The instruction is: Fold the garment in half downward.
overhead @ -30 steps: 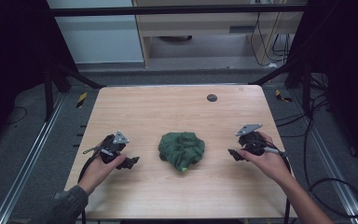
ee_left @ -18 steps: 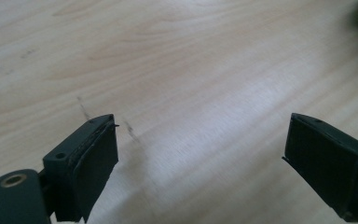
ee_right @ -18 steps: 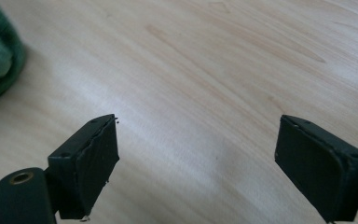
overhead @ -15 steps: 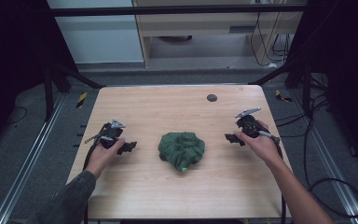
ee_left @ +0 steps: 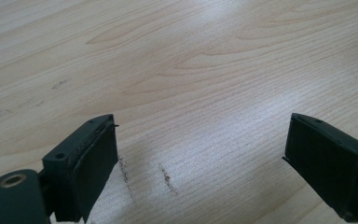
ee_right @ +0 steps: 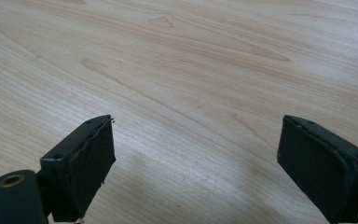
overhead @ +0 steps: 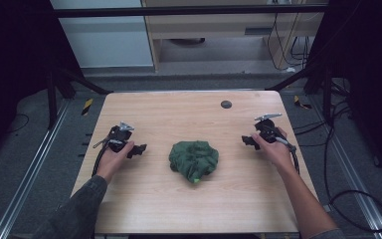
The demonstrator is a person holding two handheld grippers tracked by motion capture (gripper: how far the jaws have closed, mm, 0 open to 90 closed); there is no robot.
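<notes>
Green cloth (overhead: 194, 160) crumpled in heap at table (overhead: 179, 107) centre, nearer front edge; left gripper (overhead: 138, 149) low over wood left of cloth, well apart, jaws spread wide, nothing between; right gripper (overhead: 247, 141) right of cloth, well apart, jaws likewise wide, empty; small dark disc (overhead: 226, 104) near far edge.

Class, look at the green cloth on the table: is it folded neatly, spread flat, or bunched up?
Bunched up. The green cloth sits in a rumpled heap with irregular creases and a rounded outline, midway between both grippers and touched by neither.
</notes>
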